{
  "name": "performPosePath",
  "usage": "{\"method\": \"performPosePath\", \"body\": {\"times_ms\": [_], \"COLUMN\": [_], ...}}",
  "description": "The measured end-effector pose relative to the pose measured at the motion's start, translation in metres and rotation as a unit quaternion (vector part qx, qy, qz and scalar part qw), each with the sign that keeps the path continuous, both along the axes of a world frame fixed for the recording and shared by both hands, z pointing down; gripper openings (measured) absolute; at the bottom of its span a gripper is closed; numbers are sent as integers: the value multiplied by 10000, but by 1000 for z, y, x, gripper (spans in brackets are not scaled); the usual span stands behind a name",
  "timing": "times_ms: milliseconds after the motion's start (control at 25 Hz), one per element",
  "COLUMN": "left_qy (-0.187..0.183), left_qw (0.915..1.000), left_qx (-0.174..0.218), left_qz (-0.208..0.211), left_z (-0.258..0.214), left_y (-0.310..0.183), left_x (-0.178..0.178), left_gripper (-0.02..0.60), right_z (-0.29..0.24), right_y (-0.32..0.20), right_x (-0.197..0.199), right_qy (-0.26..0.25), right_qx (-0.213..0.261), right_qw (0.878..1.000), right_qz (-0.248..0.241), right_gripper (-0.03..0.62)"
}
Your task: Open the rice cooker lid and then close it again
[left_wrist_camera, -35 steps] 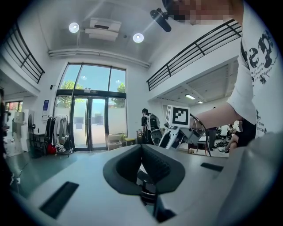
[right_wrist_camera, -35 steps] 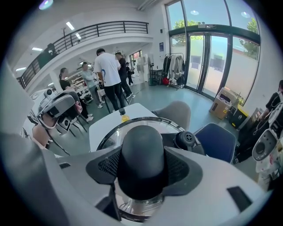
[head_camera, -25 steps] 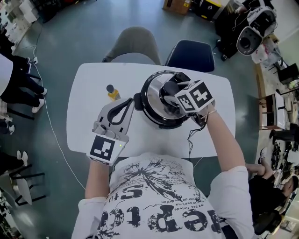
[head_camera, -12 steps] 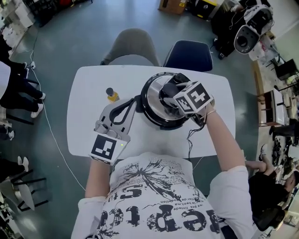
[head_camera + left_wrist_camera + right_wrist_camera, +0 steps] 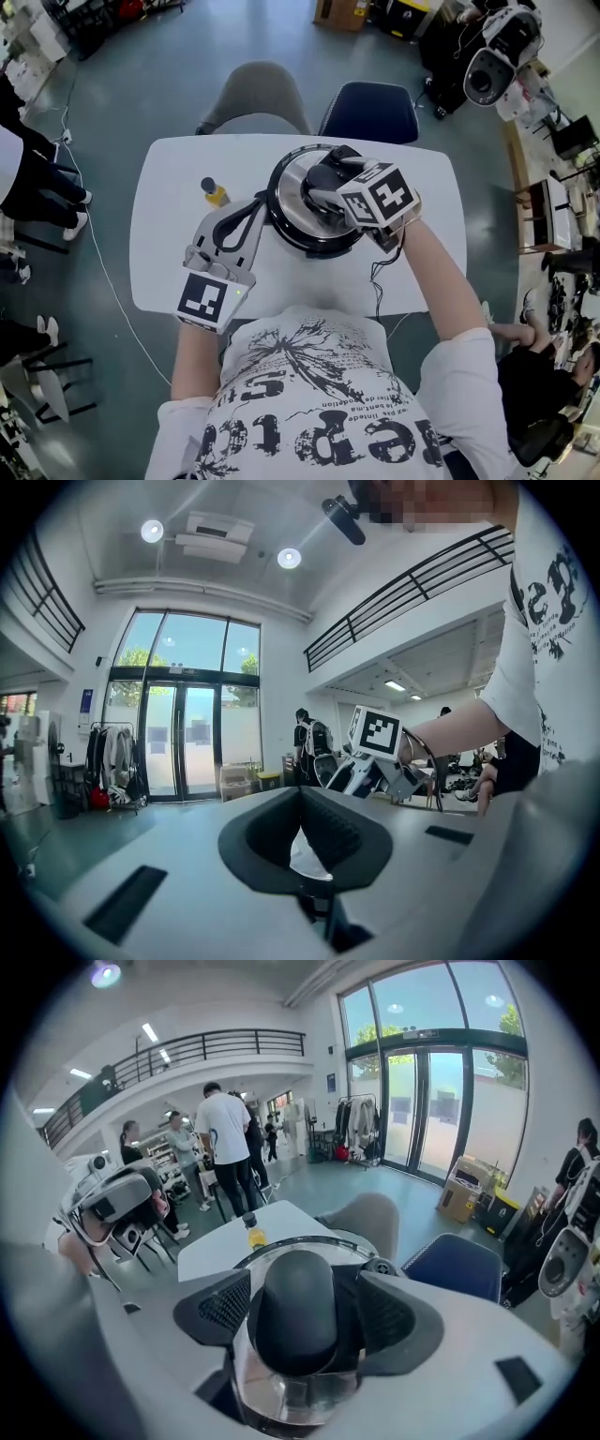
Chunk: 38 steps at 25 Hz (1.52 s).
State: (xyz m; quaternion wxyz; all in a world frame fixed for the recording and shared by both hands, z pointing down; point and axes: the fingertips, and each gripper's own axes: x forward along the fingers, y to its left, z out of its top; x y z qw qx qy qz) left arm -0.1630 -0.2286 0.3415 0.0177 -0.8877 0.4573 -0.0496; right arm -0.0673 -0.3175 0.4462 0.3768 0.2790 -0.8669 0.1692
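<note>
The rice cooker (image 5: pixel 298 234) stands mid-table with its shiny lid (image 5: pixel 289 199) down. Over the lid's black knob (image 5: pixel 322 176) sits my right gripper (image 5: pixel 324 187), pointing steeply down. In the right gripper view the knob (image 5: pixel 298 1309) stands between the two pads (image 5: pixel 223 1305), with a narrow gap on each side. The jaws are opening and do not press on it. My left gripper (image 5: pixel 257 203) lies level just left of the cooker's side. Its jaws (image 5: pixel 302 794) meet at the tips, with nothing held.
A small yellow bottle with a black cap (image 5: pixel 215 191) stands on the white table (image 5: pixel 173 267), left of the cooker. The cooker's cable (image 5: pixel 379 281) runs off the near edge. A grey chair (image 5: pixel 255 94) and a blue chair (image 5: pixel 370 108) stand behind the table. People stand further off.
My left gripper has edged closer to the cooker's left side. The right gripper stays over the knob and has tipped slightly. The lid remains down.
</note>
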Motion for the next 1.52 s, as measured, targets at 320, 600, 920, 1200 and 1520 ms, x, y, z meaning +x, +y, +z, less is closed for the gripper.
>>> {"method": "performPosePath", "body": {"times_ms": [320,600,920,1200,1520], "left_qy": [-32,-161,-302,-335,-301], "left_qw": [9997,9993,9990,9985,9981], "left_qx": [127,119,38,-99,-84], "left_qz": [-210,-301,-314,-415,-530], "left_z": [-15,-23,-21,-16,-18], "left_y": [5,10,16,11,11], "left_x": [14,22,35,37,31], "left_gripper": [14,14,14,14,14], "right_z": [-49,-92,-97,-96,-107], "right_y": [9,22,46,56,61], "right_x": [11,37,69,81,88], "right_qy": [-762,-1787,-2110,-2109,-2258], "right_qx": [645,1591,2231,2817,2998], "right_qw": [9949,9688,9485,9328,9229], "right_qz": [132,639,775,775,860], "right_gripper": [300,59,15,15,14]}}
